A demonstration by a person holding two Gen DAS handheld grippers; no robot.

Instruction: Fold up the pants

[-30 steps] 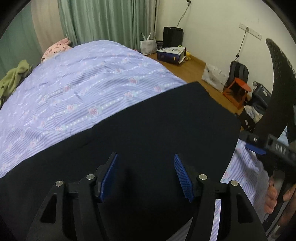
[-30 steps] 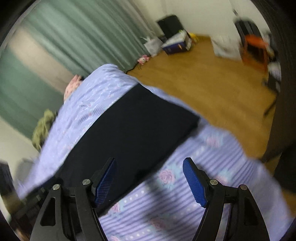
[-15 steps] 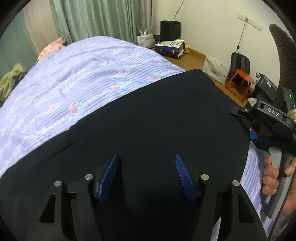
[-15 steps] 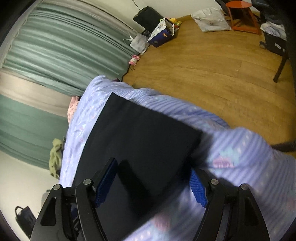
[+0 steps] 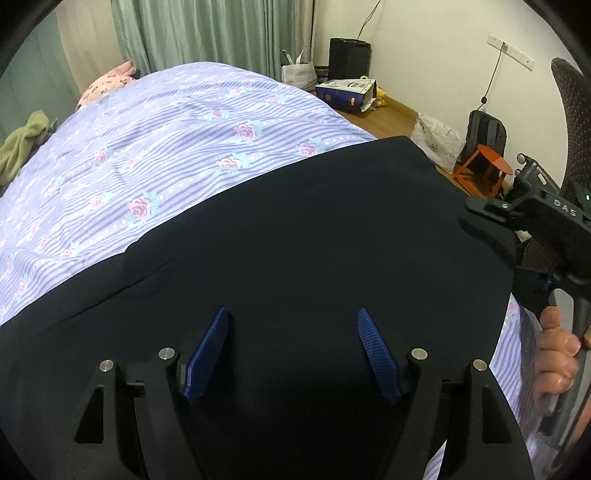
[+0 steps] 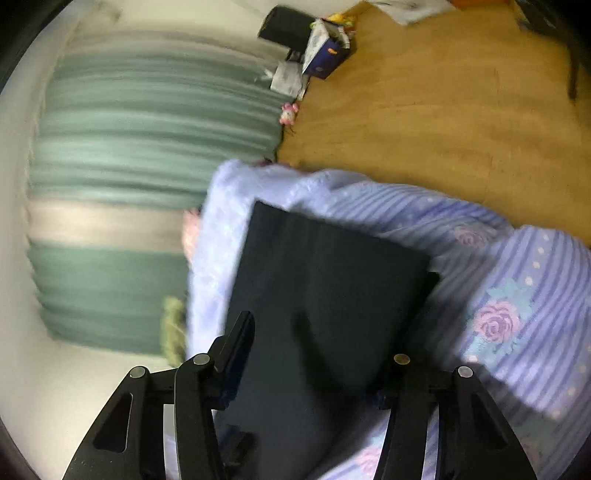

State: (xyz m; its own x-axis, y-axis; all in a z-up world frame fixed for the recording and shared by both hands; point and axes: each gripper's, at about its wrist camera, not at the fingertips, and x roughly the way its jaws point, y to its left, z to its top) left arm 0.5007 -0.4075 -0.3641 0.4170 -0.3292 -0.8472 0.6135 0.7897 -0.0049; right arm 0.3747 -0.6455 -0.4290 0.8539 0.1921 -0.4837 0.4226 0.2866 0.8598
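Note:
The black pants (image 5: 314,236) lie flat on a bed with a purple floral cover (image 5: 166,147). My left gripper (image 5: 291,350) is open, low over the near part of the pants, its blue pads apart. My right gripper (image 6: 317,354) is open with its fingers wide either side of the pants' end (image 6: 325,280); the cloth lies between the jaws and the view is blurred. In the left wrist view the right gripper's body (image 5: 543,221) and a hand show at the pants' right edge.
Green curtains (image 5: 207,33) hang behind the bed. A green cloth (image 5: 22,144) and pink cloth (image 5: 107,83) lie at the bed's far side. The wooden floor (image 6: 443,103) to the right holds boxes, bags, an orange stool (image 5: 484,166) and a chair.
The right gripper has swung down and in, from over the bed cover to astride the pants' end. The left gripper has moved closer over the pants. Both stayed open.

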